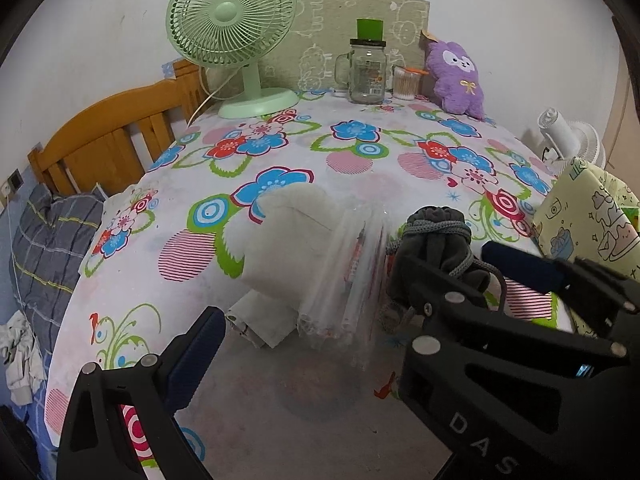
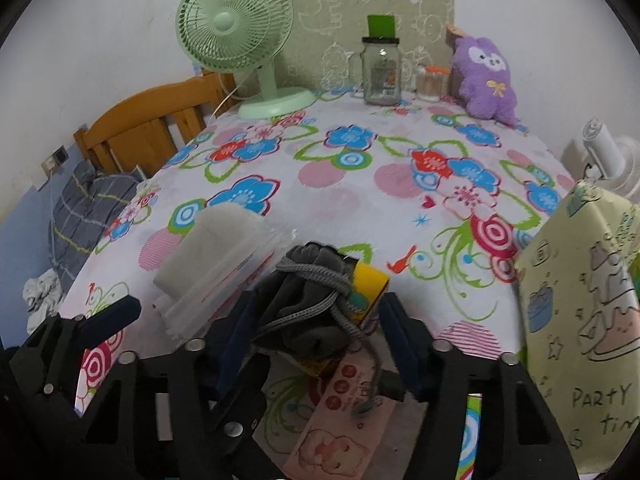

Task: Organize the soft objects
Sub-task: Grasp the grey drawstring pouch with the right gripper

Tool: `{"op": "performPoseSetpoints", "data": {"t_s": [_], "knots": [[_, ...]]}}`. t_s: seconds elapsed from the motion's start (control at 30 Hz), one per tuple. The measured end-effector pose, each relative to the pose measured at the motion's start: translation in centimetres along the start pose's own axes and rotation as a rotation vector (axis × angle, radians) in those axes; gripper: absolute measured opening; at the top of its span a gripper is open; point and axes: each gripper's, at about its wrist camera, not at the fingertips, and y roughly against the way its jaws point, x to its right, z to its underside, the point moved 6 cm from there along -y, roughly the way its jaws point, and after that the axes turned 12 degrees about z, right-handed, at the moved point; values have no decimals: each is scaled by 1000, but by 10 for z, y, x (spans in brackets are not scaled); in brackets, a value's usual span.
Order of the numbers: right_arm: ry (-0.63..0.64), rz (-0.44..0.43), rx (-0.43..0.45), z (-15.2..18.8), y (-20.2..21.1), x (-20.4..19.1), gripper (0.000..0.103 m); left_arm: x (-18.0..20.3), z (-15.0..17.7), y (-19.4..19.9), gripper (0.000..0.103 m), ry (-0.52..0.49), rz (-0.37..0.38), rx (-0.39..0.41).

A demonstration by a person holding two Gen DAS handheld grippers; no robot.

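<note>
A dark grey drawstring pouch [image 2: 312, 300] lies near the table's front edge on a yellow box [image 2: 370, 286]. My right gripper [image 2: 319, 302] straddles the pouch; its left pad is close against it and a gap shows on the right, so it is open. Left of the pouch lies a white fluffy cloth in a clear plastic bag [image 1: 296, 240] [image 2: 216, 248]. My left gripper [image 1: 316, 320] stands wide open over the bag's near end. In the left wrist view the pouch [image 1: 436, 236] sits between black gripper fingers [image 1: 520, 266]. A purple plush toy [image 1: 460, 76] [image 2: 488, 76] leans at the back right.
A green fan [image 1: 236, 40], a glass jar [image 1: 366, 72] and a tub of cotton swabs [image 1: 405, 84] stand along the back wall. A pale green gift bag [image 2: 580, 320] stands at the right edge. A pink card [image 2: 340, 432] lies under my right gripper. A wooden headboard [image 1: 120, 128] is at the left.
</note>
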Motion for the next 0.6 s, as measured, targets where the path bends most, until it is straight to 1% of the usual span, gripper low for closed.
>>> {"op": "performPoseSetpoints", "data": {"t_s": [0.07,0.1,0.17,0.23,0.27,0.3,0.37,0.47,0.6], "knots": [[11,-13,-2,1,0,-3,49,-1,0,0,100,4,-1,0],[13,-23,-2,1,0,-4,48,-1,0,1,100,5,-4,-1],[20,-30,-1,1,0,-4,41,-1,1,1,100,5,-11,-3],[19,-33,4,2,2,-4,38,1,0,3,100,0,-15,1],[17,-36,8,2,4,-3,36,2,0,4,100,-2,-16,4],[15,-35,12,2,5,-1,36,3,-1,5,97,-5,-20,9],[10,-28,25,1,9,2,34,5,-3,7,88,0,-25,23],[-4,-15,41,-1,12,9,34,7,-6,5,86,9,-18,17],[-24,0,55,-5,16,18,33,13,-11,6,86,-5,-21,33]]}}
